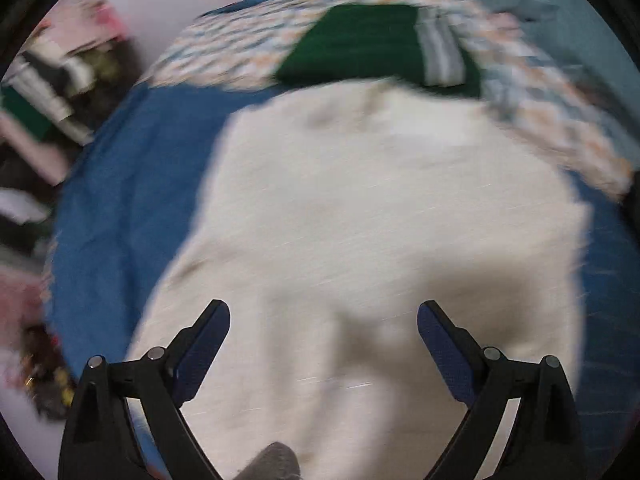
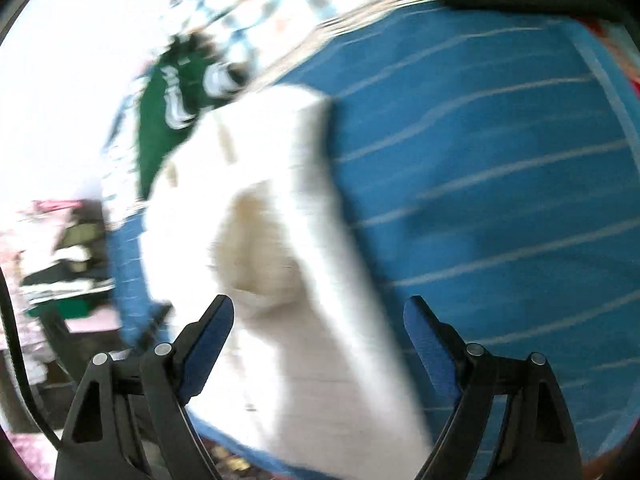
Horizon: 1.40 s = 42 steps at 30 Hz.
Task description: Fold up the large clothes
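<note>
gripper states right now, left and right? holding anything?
Left gripper: open, holding nothing, above the white garment.
Right gripper: open, holding nothing, the white garment in front of it on the blue sheet.

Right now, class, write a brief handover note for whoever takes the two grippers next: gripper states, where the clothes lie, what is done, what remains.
Left gripper: open, above the white garment, holding nothing.
Right gripper: open, over the garment's edge.
White garment lies on the blue bedsheet, apparently partly folded; blur hides detail.
Green garment lies folded beyond it.
Left: finish folding the white one.
</note>
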### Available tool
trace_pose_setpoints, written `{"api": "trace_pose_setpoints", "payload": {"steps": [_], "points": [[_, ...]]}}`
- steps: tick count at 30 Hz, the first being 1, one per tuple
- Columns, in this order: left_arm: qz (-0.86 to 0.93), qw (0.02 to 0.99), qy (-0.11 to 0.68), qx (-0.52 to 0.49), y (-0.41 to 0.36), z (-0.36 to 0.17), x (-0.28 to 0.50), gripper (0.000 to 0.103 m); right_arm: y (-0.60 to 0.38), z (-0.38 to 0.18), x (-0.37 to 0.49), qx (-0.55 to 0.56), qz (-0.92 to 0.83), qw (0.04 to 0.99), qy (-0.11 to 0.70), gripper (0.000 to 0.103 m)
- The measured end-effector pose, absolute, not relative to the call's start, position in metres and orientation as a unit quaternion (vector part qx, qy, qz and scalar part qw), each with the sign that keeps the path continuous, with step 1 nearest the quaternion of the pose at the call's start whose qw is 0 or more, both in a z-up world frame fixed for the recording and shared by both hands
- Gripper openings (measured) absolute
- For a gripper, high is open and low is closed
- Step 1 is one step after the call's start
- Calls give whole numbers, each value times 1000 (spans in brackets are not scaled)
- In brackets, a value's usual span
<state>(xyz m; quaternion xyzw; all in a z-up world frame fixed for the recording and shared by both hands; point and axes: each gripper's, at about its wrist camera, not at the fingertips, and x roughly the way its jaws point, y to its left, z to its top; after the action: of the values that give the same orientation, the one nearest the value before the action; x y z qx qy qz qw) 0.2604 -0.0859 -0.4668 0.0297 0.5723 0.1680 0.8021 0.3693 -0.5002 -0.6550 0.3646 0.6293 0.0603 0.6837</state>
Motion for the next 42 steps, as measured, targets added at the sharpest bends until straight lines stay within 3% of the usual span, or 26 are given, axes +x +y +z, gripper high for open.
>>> {"api": "trace_pose_setpoints", "payload": {"steps": [4, 6, 7, 8, 9, 15, 18, 20, 23, 30, 37, 40, 42], "points": [[235, 747, 620, 58, -19, -524, 237, 96, -454, -679, 410, 368, 101, 663, 644, 88], [257, 735, 624, 65, 5, -542, 232, 96, -437, -694, 424, 374, 114, 652, 650, 82], [266, 732, 624, 68, 16, -550, 231, 96, -428, -701, 433, 370, 120, 650, 654, 64], [270, 729, 625, 70, 23, -555, 230, 96, -416, -710, 443, 353, 120, 647, 665, 26], [274, 726, 626, 74, 30, -563, 229, 96, -405, -716, 447, 336, 118, 645, 676, 7], [246, 737, 624, 75, 35, -583, 239, 102, -404, -657, 461, 230, 61, 753, 614, 6], [255, 749, 608, 66, 37, -585, 243, 103, -412, -671, 462, 190, 45, 733, 652, 9], [258, 758, 597, 43, 43, -584, 244, 103, -417, -696, 463, 189, 42, 696, 691, 31], [243, 752, 612, 28, 51, -580, 249, 103, -434, -682, 443, 221, 26, 701, 677, 45], [242, 752, 612, 42, 31, -536, 242, 103, -466, -642, 387, 261, -7, 699, 666, 46], [209, 766, 604, 67, -12, -534, 262, 103, -434, -700, 401, 147, 50, 660, 735, 46], [204, 759, 614, 69, -31, -551, 272, 103, -434, -721, 402, 81, 4, 673, 735, 21], [213, 744, 629, 81, -39, -571, 275, 103, -465, -729, 391, 156, -25, 671, 725, 21]]}}
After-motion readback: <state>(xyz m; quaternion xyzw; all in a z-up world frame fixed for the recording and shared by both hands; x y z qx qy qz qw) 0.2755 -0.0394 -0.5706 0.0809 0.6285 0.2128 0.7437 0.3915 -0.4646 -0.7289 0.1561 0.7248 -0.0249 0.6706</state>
